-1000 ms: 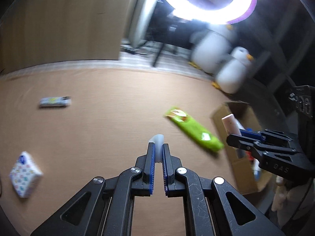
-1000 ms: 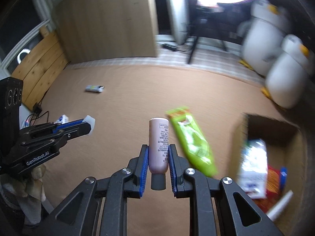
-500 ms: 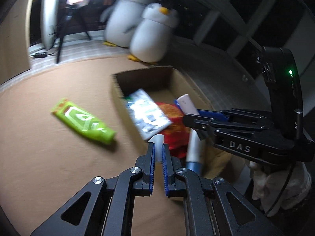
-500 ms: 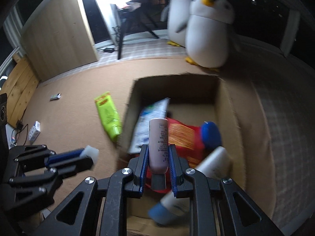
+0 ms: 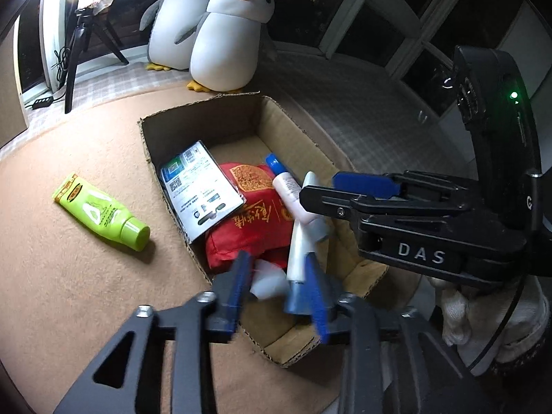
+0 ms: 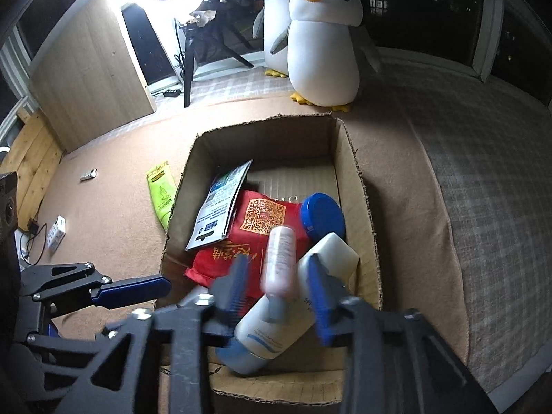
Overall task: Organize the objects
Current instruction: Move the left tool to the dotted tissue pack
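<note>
Both grippers hang over an open cardboard box (image 5: pixel 193 114) (image 6: pixel 348 158). My left gripper (image 5: pixel 277 286) is open, and a small white object (image 5: pixel 267 284), blurred, lies loose between its fingers. My right gripper (image 6: pixel 277 284) is open, and a pink bottle (image 6: pixel 281 262), blurred, is loose between its fingers above the box's contents. The box holds a red pouch (image 6: pixel 241 245), a white-and-blue packet (image 6: pixel 220 207), a blue-capped jar (image 6: pixel 322 215) and a white tube with a blue cap (image 6: pixel 272 331). A green tube (image 5: pixel 100 212) lies on the tan carpet left of the box.
Two plush penguins (image 6: pixel 321 41) stand behind the box. A ring light on a tripod (image 6: pixel 186 34) and a wooden panel (image 6: pixel 89 69) stand at the back left. A small packet (image 6: pixel 88 174) and a patterned pack (image 6: pixel 57 231) lie on the carpet far left.
Both grippers have opened over the box. The left has let go of the white object and the right has let go of the pink bottle; both items are blurred.
</note>
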`<state>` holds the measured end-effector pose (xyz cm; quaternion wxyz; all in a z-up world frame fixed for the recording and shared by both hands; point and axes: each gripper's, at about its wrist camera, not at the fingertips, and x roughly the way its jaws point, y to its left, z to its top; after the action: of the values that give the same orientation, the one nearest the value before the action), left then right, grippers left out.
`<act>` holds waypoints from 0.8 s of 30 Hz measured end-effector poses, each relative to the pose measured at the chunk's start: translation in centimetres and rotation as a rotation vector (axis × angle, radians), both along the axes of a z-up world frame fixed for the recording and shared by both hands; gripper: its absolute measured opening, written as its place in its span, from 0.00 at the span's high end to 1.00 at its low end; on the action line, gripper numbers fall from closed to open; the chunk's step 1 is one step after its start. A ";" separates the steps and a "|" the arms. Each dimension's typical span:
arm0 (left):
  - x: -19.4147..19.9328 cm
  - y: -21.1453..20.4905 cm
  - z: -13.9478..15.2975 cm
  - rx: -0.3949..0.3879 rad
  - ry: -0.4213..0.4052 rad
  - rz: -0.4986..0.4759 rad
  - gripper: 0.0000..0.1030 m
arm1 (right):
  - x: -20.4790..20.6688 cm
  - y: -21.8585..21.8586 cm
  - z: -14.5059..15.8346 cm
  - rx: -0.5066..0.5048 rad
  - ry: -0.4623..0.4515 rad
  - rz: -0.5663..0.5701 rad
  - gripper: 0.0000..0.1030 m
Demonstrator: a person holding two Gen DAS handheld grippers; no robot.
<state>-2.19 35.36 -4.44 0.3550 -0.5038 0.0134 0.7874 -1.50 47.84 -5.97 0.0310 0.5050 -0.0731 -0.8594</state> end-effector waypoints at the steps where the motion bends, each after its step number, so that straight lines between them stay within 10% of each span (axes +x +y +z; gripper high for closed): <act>1: 0.0 -0.2 0.0 -0.002 0.002 0.004 0.59 | 0.0 0.0 0.1 0.002 0.004 -0.001 0.59; 11: -0.8 -7.5 0.8 -0.021 0.022 0.120 0.59 | 0.6 -1.8 0.6 -0.032 0.018 -0.028 0.50; 24: -3.0 -28.8 0.0 -0.075 0.023 0.454 0.58 | -0.4 -10.2 0.6 -0.066 0.033 0.029 0.47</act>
<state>-5.15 6.53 -4.47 0.1494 -0.4979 -0.0671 0.8516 -1.94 37.61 -5.41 0.0615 0.4903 -0.0937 -0.8643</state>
